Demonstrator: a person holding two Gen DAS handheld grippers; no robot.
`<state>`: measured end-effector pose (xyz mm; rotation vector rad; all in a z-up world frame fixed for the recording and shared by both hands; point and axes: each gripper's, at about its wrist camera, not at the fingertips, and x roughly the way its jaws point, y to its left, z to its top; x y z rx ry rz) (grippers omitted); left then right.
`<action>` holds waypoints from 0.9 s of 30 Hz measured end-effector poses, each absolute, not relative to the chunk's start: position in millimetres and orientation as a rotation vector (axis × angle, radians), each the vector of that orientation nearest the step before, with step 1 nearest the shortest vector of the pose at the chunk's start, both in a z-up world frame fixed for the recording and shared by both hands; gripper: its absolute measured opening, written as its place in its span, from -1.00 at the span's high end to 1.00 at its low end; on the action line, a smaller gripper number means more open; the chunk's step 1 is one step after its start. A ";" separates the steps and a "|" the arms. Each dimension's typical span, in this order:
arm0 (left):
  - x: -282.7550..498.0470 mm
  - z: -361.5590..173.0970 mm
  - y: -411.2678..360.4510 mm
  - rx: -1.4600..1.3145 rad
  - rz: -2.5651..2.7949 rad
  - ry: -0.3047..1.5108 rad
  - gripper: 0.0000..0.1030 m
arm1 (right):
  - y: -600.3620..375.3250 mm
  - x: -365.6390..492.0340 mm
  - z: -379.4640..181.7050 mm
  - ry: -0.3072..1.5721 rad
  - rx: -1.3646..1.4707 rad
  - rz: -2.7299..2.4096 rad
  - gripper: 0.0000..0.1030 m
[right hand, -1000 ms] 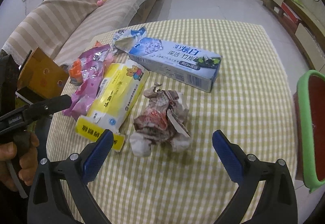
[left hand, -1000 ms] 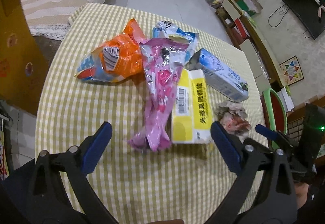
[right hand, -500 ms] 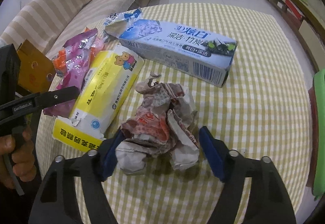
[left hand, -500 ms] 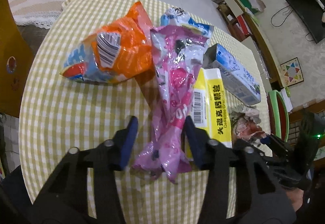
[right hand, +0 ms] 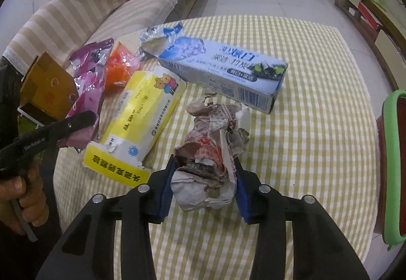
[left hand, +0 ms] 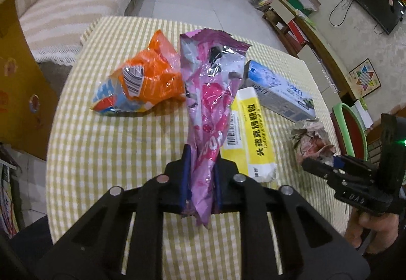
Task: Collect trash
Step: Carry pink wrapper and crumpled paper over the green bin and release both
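My pink wrapper (left hand: 208, 112) hides part of the yellow box (left hand: 250, 133); the green-rimmed bin (right hand: 392, 165) is cut by the picture's right edge.

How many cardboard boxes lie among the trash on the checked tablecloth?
2: a yellow box in the middle of the pile, and a blue-and-white toothpaste box just behind it. Wrappers may hide more.
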<state>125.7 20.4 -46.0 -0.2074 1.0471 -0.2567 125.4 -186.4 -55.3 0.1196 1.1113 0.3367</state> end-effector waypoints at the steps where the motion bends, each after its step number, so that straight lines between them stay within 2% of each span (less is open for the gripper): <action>1: 122.8 -43.1 20.9 -0.205 -0.254 1.040 0.70 | -187.5 123.7 -51.3 1.104 0.124 0.341 0.22; 12: 101.5 -8.5 16.3 -0.187 -0.258 1.005 0.70 | -199.9 106.2 -7.0 1.028 0.141 0.349 0.22; 27: 98.0 30.1 -41.1 -0.149 -0.349 0.966 0.70 | -237.5 105.4 28.4 0.940 0.180 0.291 0.22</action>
